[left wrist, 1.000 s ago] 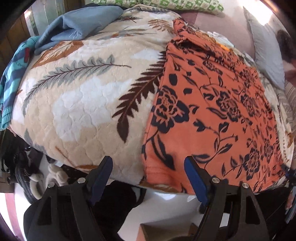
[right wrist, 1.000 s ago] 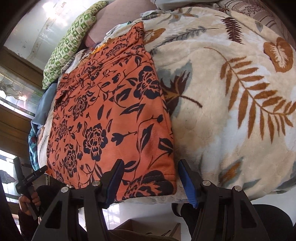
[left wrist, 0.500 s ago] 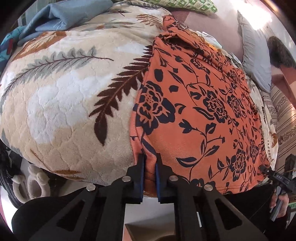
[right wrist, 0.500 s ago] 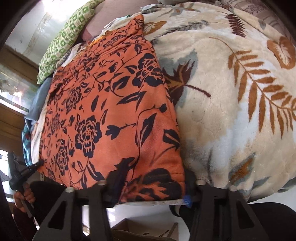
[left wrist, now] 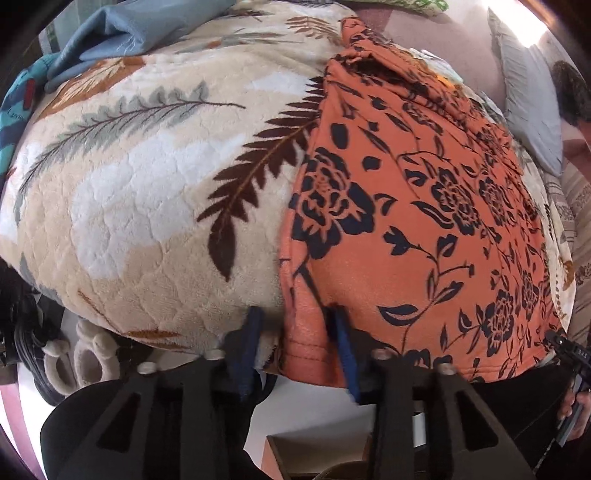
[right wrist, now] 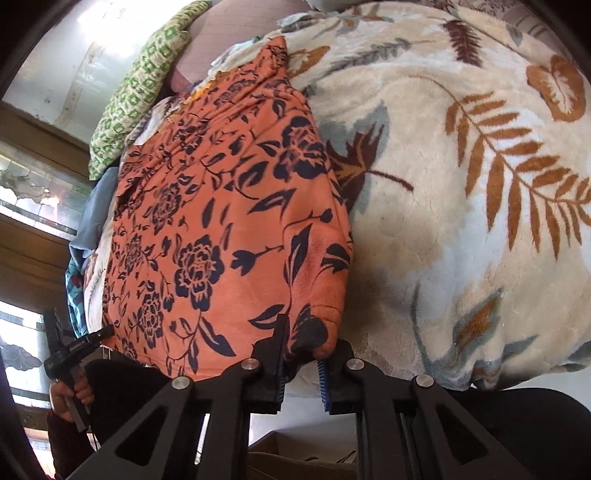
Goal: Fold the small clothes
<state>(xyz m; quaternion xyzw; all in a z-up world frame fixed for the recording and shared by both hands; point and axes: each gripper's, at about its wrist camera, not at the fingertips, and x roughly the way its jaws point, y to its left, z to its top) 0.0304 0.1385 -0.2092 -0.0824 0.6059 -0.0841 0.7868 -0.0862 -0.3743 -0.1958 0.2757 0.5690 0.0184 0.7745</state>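
An orange garment with dark floral print (left wrist: 417,221) lies flat on a leaf-patterned blanket (left wrist: 147,184). My left gripper (left wrist: 295,332) is at the garment's near left corner, its blue fingers a little apart around the hem. In the right wrist view the same garment (right wrist: 221,221) lies left of centre. My right gripper (right wrist: 301,350) is closed on its near right corner, pinching the hem. The other gripper shows at the left edge (right wrist: 74,350).
A blue cloth (left wrist: 140,33) and a teal one (left wrist: 18,103) lie at the blanket's far left. A green patterned pillow (right wrist: 144,81) and a grey pillow (left wrist: 524,99) sit at the far end. A cardboard box (left wrist: 314,454) stands below the bed edge.
Both grippers moved in onto the garment's near corners. The left closed, then opened slightly around the hem. The right closed from wide open onto the corner.
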